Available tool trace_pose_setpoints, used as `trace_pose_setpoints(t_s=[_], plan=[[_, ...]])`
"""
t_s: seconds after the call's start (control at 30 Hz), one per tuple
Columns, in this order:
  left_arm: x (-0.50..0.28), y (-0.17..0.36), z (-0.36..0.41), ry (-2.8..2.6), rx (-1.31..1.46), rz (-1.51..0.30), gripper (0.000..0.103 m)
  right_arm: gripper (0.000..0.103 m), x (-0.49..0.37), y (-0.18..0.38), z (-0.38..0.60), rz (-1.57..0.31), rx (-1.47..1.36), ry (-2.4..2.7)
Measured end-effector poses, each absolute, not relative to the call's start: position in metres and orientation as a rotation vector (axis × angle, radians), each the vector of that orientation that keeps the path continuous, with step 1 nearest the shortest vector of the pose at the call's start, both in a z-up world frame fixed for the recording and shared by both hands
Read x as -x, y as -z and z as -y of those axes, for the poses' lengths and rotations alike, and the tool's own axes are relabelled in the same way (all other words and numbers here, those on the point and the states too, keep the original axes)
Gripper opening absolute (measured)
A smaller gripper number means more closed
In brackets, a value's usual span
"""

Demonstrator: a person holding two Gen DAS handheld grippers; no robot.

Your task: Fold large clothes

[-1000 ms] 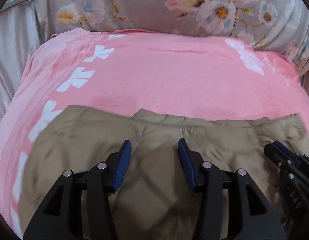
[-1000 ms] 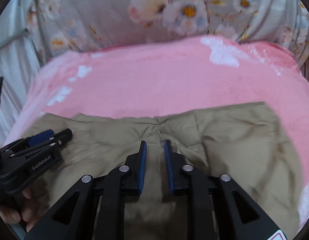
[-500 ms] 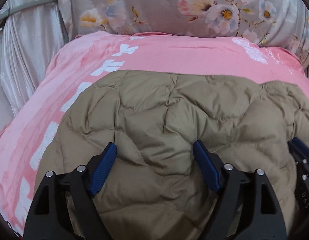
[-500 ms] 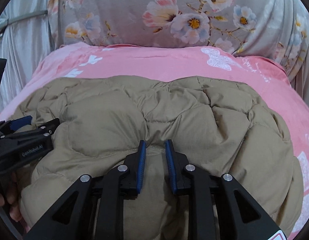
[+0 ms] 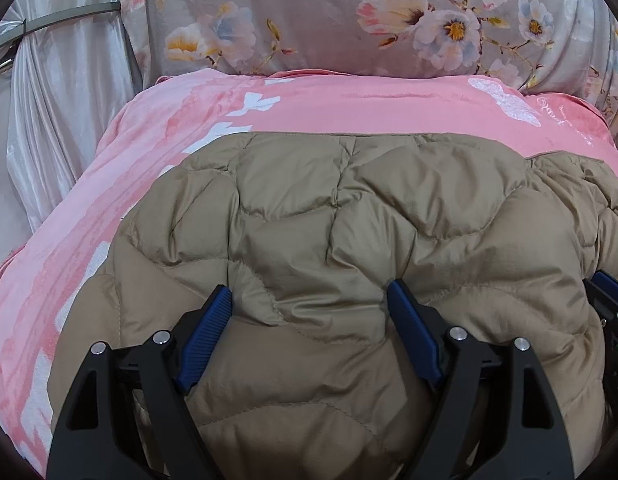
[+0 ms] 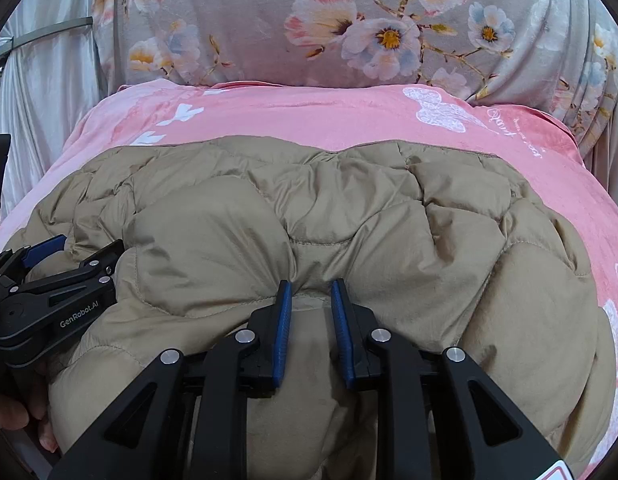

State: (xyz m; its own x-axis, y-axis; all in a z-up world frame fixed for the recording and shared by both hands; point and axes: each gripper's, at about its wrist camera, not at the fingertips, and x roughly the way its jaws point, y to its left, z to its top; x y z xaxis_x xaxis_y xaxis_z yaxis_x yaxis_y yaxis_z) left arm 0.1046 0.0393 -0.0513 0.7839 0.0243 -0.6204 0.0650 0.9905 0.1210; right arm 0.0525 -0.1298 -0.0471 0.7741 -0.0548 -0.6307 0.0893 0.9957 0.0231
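A tan quilted puffer jacket [image 5: 349, 216] lies folded on a pink blanket [image 5: 369, 108]; it also fills the middle of the right wrist view [image 6: 329, 216]. My left gripper [image 5: 309, 304] is open, its blue pads wide apart over the jacket's near edge. My right gripper [image 6: 311, 294] has its jaws a narrow gap apart with a thin fold of jacket edge between them. The left gripper also shows at the left of the right wrist view [image 6: 61, 272]. The right gripper's tip shows at the right edge of the left wrist view [image 5: 609, 292].
The pink blanket [image 6: 309, 116] with white prints covers the bed. A grey floral cushion [image 5: 369, 20] stands behind it. A silvery curtain [image 5: 57, 120] hangs at the left. A hand [image 6: 17, 412] shows at the lower left.
The jacket's far half has come over toward me, so the quilted side now faces up. My left gripper has opened wide. Both grippers have drawn back and lifted.
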Motion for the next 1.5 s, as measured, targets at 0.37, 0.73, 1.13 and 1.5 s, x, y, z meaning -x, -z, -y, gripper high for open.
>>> trace_pose_setpoints(t_s=[0.37,0.73,1.13,1.5], plan=[[-0.025,0.016,-0.196,0.003,0.384,-0.76,0.091,0.022,-0.033,0.006,0.099,-0.679,-0.14,-0.048],[-0.035,0.072,-0.205,0.135,0.576,-0.891,0.096,0.022,-0.047,0.047,0.087,-0.785,-0.15,-0.1],[-0.02,-0.026,-0.134,0.393,0.464,-0.712,0.02,0.022,-0.057,0.056,0.1,-0.785,-0.221,-0.139],[0.003,-0.087,-0.063,0.508,0.253,-0.622,0.018,0.018,0.052,0.025,0.159,-0.784,-0.418,-0.123]])
